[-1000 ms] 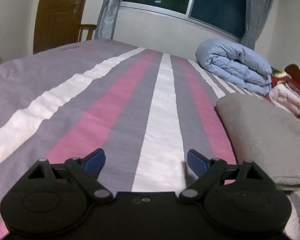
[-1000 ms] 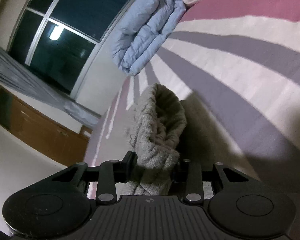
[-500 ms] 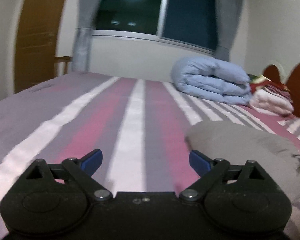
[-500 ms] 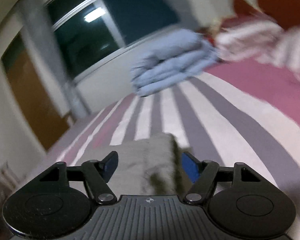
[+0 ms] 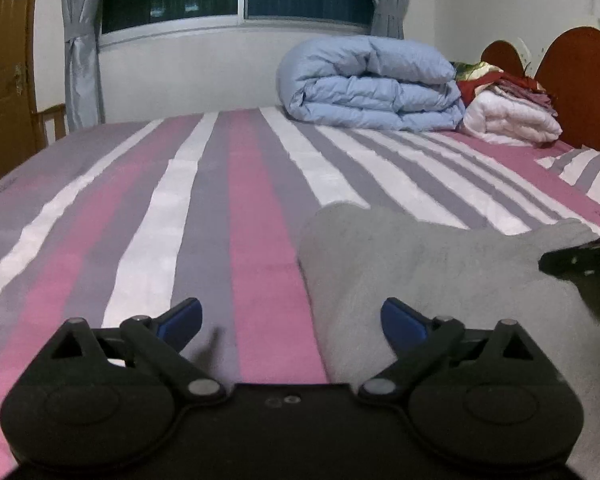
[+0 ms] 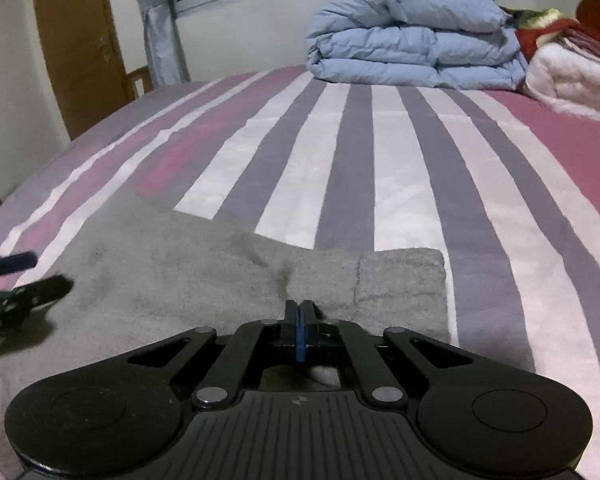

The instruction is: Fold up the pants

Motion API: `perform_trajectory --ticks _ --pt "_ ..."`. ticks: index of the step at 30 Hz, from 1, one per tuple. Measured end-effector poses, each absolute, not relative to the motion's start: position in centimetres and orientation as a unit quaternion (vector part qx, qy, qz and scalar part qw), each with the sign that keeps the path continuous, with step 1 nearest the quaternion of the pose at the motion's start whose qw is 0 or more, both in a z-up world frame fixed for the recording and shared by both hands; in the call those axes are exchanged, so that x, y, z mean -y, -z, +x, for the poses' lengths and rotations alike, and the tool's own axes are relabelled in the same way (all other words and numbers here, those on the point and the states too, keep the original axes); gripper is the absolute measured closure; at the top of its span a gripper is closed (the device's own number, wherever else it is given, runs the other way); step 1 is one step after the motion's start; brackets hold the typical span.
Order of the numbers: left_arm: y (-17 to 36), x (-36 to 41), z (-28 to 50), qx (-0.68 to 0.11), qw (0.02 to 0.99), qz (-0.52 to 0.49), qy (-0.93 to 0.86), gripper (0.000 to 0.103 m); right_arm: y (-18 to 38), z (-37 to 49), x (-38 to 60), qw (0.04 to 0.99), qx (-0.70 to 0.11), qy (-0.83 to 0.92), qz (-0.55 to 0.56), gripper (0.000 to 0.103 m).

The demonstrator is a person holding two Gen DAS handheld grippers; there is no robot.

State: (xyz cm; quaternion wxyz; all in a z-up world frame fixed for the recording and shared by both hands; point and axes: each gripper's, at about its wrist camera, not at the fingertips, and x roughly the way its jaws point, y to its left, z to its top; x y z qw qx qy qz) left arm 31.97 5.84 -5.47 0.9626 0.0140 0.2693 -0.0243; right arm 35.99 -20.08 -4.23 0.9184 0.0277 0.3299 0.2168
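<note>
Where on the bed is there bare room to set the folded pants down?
Free: the wide striped bedspread between the grey pants and the blue duvet, and the left side toward the door. Crowded: the headboard end, with the duvet, a white quilt and red bedding stacked together.

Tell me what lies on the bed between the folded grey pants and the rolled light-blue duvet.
Nothing: in the right wrist view, only bare striped bedsheet stretches from the grey pants to the light-blue duvet.
</note>
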Motion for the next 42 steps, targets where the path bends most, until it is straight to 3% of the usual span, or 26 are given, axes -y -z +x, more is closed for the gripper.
perform_trajectory --ticks 4,9,12,14,15,20,23,25,27,28,29,30,33,36,40,41,42 --pt "4.4 -5.2 31.7 -0.251 0.967 0.025 0.029 0.012 2.0 34.3 20.8 0.936 -0.271 -0.225 0.031 0.103" --pt "6.0 -5.2 33.5 -0.302 0.952 0.032 0.026 0.010 4.7 37.0 19.9 0.910 -0.354 -0.215 0.041 0.103" --pt "4.6 -6.4 31.4 -0.276 0.960 0.034 0.021 0.010 2.3 34.4 22.2 0.927 -0.294 -0.217 0.087 0.101" --pt "4.1 -7.4 29.7 -0.267 0.963 0.023 0.025 0.010 1.2 32.1 24.2 0.939 -0.261 -0.202 0.097 0.053" --pt "4.1 -8.0 29.0 -0.265 0.963 0.009 0.035 0.010 1.0 30.7 25.7 0.945 -0.240 -0.194 0.110 0.000" --pt "5.3 -9.4 26.9 -0.286 0.956 -0.030 0.066 0.016 2.3 27.8 32.6 0.924 -0.248 -0.190 0.222 0.001" --pt "6.0 -9.5 27.0 -0.296 0.947 -0.087 0.088 0.026 4.2 27.4 34.7 0.897 -0.283 -0.186 0.282 0.001" --pt "7.8 -9.1 29.4 -0.358 0.910 -0.148 0.147 0.024 6.7 29.4 35.1 0.853 -0.347 -0.194 0.338 0.001" --pt "8.8 -8.1 31.2 -0.366 0.900 -0.162 0.175 0.020 9.3 31.6 34.0 0.815 -0.374 -0.233 0.377 0.002" --pt "9.0 -8.0 32.2 -0.370 0.892 -0.174 0.194 0.020 9.2 32.3 33.6 0.819 -0.370 -0.232 0.372 0.036" --pt "9.1 -8.1 32.9 -0.369 0.886 -0.190 0.208 0.047 9.3 33.4 33.2 0.802 -0.381 -0.244 0.390 0.054" --pt "9.3 -8.5 33.7 -0.373 0.877 -0.215 0.214 0.068 9.2 34.2 33.1 0.794 -0.388 -0.241 0.402 0.054" --pt "8.9 -9.5 34.3 -0.349 0.875 -0.242 0.231 0.089 7.0 35.2 32.5 0.815 -0.371 -0.268 0.355 0.062" --pt "7.3 -10.4 34.7 -0.289 0.890 -0.258 0.242 0.090 3.4 36.3 32.1 0.830 -0.321 -0.308 0.336 0.064" --pt "4.1 -11.5 39.2 -0.264 0.902 -0.248 0.233 0.090 -0.5 40.2 31.1 0.841 -0.276 -0.325 0.334 0.064" --pt "3.8 -11.6 40.9 -0.278 0.902 -0.240 0.226 0.086 -0.6 41.9 30.2 0.839 -0.288 -0.320 0.334 0.063" --pt "3.9 -11.4 42.3 -0.297 0.905 -0.220 0.212 0.070 -0.2 44.0 29.8 0.835 -0.310 -0.303 0.338 0.055"
